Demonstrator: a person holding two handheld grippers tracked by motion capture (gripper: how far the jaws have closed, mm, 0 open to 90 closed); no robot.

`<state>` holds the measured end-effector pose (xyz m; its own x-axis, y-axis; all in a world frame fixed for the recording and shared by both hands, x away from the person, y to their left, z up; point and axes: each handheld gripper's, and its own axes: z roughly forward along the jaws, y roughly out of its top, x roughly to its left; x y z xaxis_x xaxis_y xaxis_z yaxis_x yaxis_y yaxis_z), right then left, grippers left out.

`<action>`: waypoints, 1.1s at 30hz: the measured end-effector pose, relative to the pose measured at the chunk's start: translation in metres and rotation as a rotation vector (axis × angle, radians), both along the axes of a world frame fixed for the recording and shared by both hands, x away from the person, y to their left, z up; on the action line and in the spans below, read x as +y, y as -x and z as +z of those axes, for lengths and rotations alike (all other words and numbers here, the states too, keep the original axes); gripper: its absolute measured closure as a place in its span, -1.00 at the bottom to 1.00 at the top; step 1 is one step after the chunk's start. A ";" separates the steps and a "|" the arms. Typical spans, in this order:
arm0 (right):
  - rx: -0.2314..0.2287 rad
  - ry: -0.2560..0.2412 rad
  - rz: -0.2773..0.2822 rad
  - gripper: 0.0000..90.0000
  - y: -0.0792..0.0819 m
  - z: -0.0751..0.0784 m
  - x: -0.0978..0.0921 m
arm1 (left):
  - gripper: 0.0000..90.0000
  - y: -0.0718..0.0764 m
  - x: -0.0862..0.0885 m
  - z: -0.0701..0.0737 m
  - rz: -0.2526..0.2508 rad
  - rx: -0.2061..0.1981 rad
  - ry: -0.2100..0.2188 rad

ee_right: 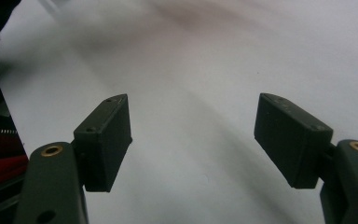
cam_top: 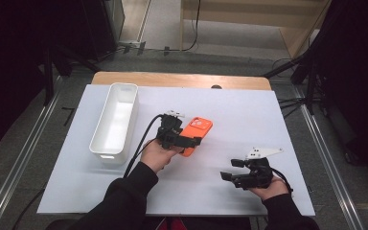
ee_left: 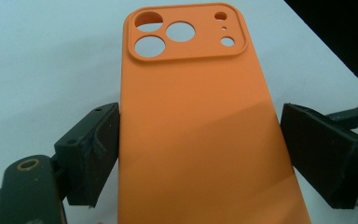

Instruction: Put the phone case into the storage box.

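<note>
Orange silicone, by the look of it, is what the phone case is made of, and it is seen lying back-up on the white table sheet near the middle, with its camera cut-outs turned away from the person. The left gripper is set around the lower part of the case, one black jaw at each long edge; the left jaw appears to touch the edge while a thin gap is seen at the right one, so the jaws are judged to be spread and not yet clamped. The right gripper is held low over bare sheet, well apart from the case, with its jaws spread wide on nothing. A white bin stands to the left of the case and could be its destination. Several risks are judged from this. If the jaws are closed hard, the soft, hollow case could be bowed across its width and squeezed out of the grip. If the grip is taken only on the lower end, the far end could sag or swing when lifted. If the right jaw meets the edge late, the case could be pushed sideways across the smooth sheet
</note>
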<state>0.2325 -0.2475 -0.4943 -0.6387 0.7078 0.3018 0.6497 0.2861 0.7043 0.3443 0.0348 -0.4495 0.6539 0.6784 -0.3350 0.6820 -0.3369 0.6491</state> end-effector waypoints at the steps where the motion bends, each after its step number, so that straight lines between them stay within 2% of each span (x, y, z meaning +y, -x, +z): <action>1: -0.001 -0.004 -0.005 -0.42 0.000 0.001 0.000 | -0.67 0.001 0.002 0.000 0.001 0.001 0.001; 10: -0.002 -0.052 -0.055 -0.42 -0.004 0.009 -0.001 | -0.67 0.009 0.014 -0.005 0.010 -0.019 0.068; 14: -0.027 -0.048 -0.071 -0.43 -0.006 0.014 0.001 | -0.67 0.013 0.016 -0.008 0.013 -0.035 0.079; 21: -0.043 -0.084 -0.105 -0.48 -0.012 0.024 0.004 | -0.67 0.017 0.020 -0.013 0.035 -0.033 0.110; 25: -0.036 -0.100 -0.126 -0.47 -0.016 0.031 0.006 | -0.67 0.020 0.021 -0.015 0.045 -0.053 0.138; 33: -0.047 -0.117 -0.137 -0.47 -0.024 0.038 0.013 | -0.67 0.025 0.023 -0.019 0.074 -0.090 0.162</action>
